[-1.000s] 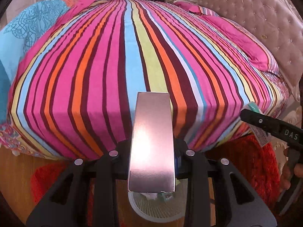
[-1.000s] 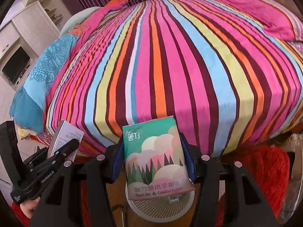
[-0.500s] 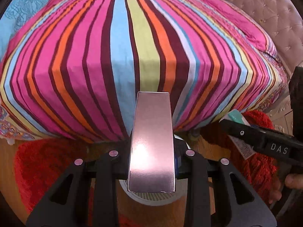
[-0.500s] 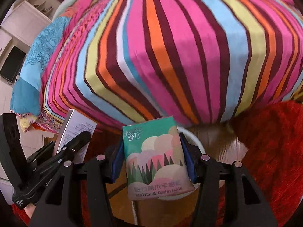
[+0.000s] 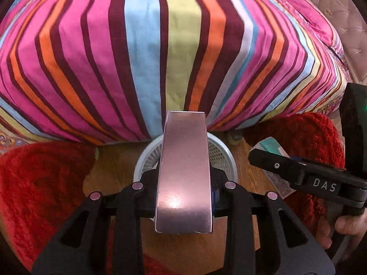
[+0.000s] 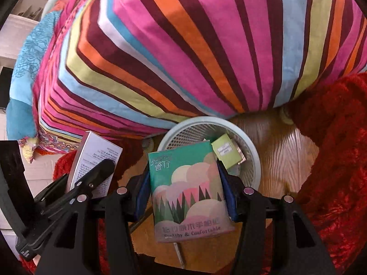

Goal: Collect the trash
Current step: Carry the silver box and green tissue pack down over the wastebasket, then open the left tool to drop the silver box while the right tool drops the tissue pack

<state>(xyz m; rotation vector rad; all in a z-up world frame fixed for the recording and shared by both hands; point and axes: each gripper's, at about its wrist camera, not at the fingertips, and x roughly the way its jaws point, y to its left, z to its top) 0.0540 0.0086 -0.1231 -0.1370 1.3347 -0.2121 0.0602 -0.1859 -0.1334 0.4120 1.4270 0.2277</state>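
My left gripper (image 5: 183, 197) is shut on a shiny pink-silver box (image 5: 183, 171), held just above a white mesh wastebasket (image 5: 220, 155) on the floor. In the right wrist view, my right gripper (image 6: 185, 197) is shut on a green tissue pack (image 6: 185, 183) with trees printed on it, over the same wastebasket (image 6: 254, 158). A small yellow-green box (image 6: 226, 152) lies inside the basket. The left gripper (image 6: 89, 178) with its box (image 6: 96, 153) shows at the left of the right wrist view. The right gripper (image 5: 298, 171) shows at the right of the left wrist view, with the tissue pack (image 5: 270, 146) partly hidden behind it.
A bed with a striped cover (image 5: 174, 52) overhangs the basket's far side. Red shaggy rugs (image 5: 39, 183) (image 6: 332, 160) lie on either side of it on the wooden floor (image 6: 282, 151). A person's hand (image 5: 344, 226) grips the right gripper's handle.
Both grippers have dropped and tipped downward toward the floor. The wastebasket has come from the bottom edge into fuller view below the held box and tissue pack.
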